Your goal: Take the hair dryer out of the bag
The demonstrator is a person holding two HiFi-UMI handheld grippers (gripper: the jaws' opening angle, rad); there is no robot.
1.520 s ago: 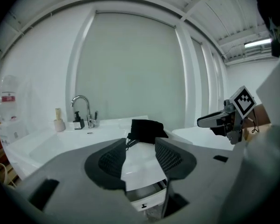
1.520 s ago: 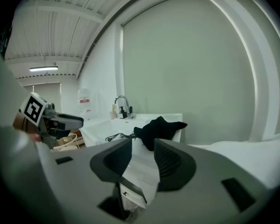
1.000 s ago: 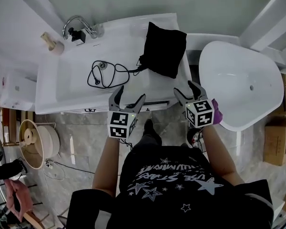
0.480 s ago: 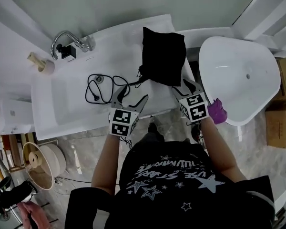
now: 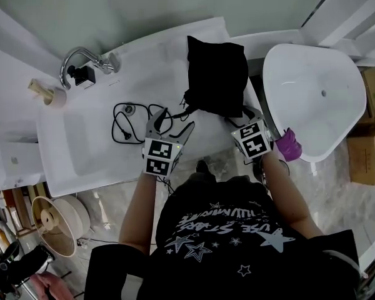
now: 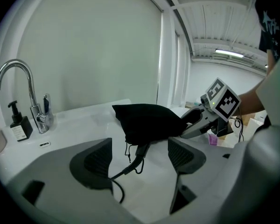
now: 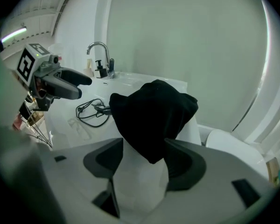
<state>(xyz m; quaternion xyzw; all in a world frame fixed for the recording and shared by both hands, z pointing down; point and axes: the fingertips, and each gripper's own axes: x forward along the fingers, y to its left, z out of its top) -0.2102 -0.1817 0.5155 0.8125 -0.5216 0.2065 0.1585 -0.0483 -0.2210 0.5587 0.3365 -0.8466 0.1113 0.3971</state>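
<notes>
A black cloth bag (image 5: 215, 74) lies on the white sink counter (image 5: 144, 74). The hair dryer is hidden inside; only its black cord (image 5: 132, 119) comes out of the bag's mouth and coils on the counter. My left gripper (image 5: 170, 122) is open just short of the mouth, with the cord (image 6: 129, 164) running below its jaws. My right gripper (image 5: 245, 114) is open at the bag's near right corner; its jaws have just been opening. That corner of the bag (image 7: 151, 118) hangs between its fingers (image 7: 105, 160), and the pads do not press on it.
A chrome faucet (image 5: 81, 58) and a dark soap bottle (image 5: 82, 75) stand at the counter's far left by the basin. A white tub (image 5: 312, 99) sits right of the counter, with cardboard boxes (image 5: 369, 136) beyond. On the floor at left lies a round fan (image 5: 56, 217).
Both grippers have moved forward from the counter's front edge. The left one now sits by the cord and the right one at the bag's corner.
</notes>
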